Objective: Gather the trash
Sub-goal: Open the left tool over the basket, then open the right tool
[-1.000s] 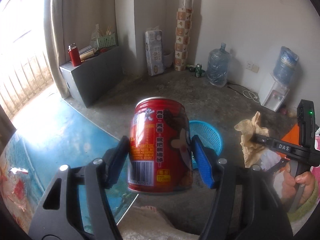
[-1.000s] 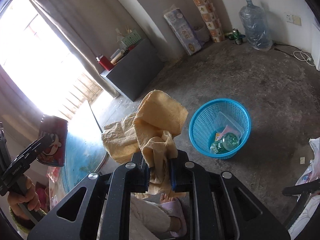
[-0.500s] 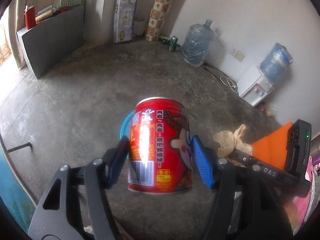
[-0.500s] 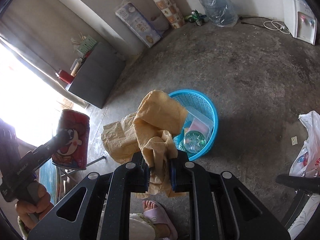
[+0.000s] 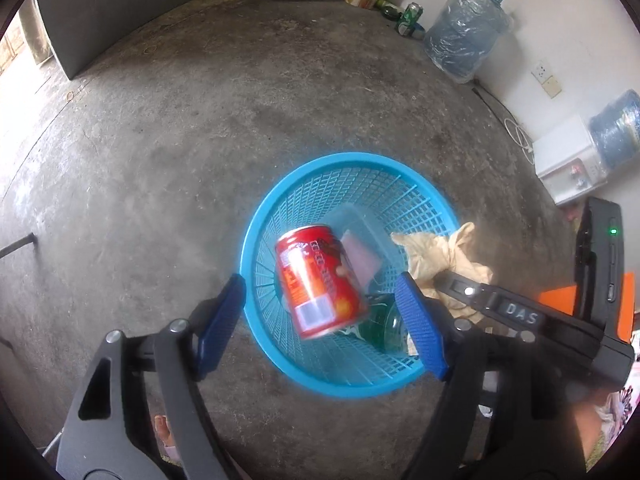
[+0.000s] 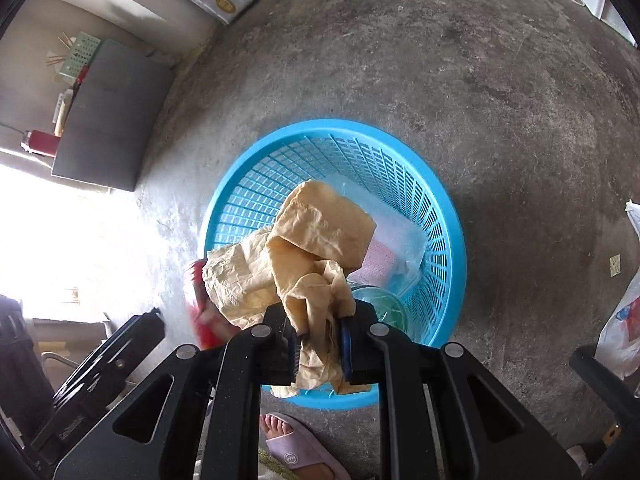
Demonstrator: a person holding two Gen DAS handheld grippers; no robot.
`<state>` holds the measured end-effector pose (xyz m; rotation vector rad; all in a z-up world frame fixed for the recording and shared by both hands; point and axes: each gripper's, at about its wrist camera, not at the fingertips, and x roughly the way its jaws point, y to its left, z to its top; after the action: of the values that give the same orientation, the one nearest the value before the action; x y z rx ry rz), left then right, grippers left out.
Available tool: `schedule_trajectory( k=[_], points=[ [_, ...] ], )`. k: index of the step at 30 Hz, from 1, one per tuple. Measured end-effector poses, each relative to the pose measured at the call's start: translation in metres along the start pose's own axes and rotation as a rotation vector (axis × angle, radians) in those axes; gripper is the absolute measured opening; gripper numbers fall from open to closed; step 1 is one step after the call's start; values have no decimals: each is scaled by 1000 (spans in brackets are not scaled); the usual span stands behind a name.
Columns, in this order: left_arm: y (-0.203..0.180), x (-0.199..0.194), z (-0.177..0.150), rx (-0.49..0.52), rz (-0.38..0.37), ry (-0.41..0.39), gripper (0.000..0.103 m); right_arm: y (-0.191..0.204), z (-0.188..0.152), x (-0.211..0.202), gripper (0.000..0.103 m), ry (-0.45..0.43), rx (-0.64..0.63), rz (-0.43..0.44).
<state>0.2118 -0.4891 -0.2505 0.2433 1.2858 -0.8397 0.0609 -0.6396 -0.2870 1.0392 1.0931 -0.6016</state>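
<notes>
My left gripper (image 5: 320,320) is open above the blue basket (image 5: 256,240). A red drink can (image 5: 318,282) is free between and below its jaws, tilted, blurred, over the basket. In the basket lie a clear plastic box (image 5: 360,224) and a green bottle (image 5: 384,320). My right gripper (image 6: 320,344) is shut on a crumpled tan paper napkin (image 6: 308,248) and holds it over the basket (image 6: 448,240). The napkin also shows in the left wrist view (image 5: 436,252). The can is a red blur at the napkin's left (image 6: 198,304).
Bare concrete floor around the basket. A grey cabinet (image 5: 112,8) stands far left. Water jugs (image 5: 464,36), a white dispenser (image 5: 568,160) and a cable line the right wall. A white plastic bag (image 6: 624,320) lies right. A sandalled foot (image 6: 296,452) is below the basket.
Both grippers swung down over the basket. My left gripper opened and let go of the red can, which now drops tilted toward the basket. The right still holds the napkin.
</notes>
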Motion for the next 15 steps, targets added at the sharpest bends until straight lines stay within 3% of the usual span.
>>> schedule_trajectory(
  k=[4,10,15],
  points=[
    [7,-15,0,-1,-16,-34,73,10,13,32,16,27,-29,-52],
    [2,-59,-8,71,2,-92,73,27,18,52,17,55,-81,-52],
    [-5,-106,-20,92,-14,-113,73,28,18,60,20,22,-111,-155]
  ],
)
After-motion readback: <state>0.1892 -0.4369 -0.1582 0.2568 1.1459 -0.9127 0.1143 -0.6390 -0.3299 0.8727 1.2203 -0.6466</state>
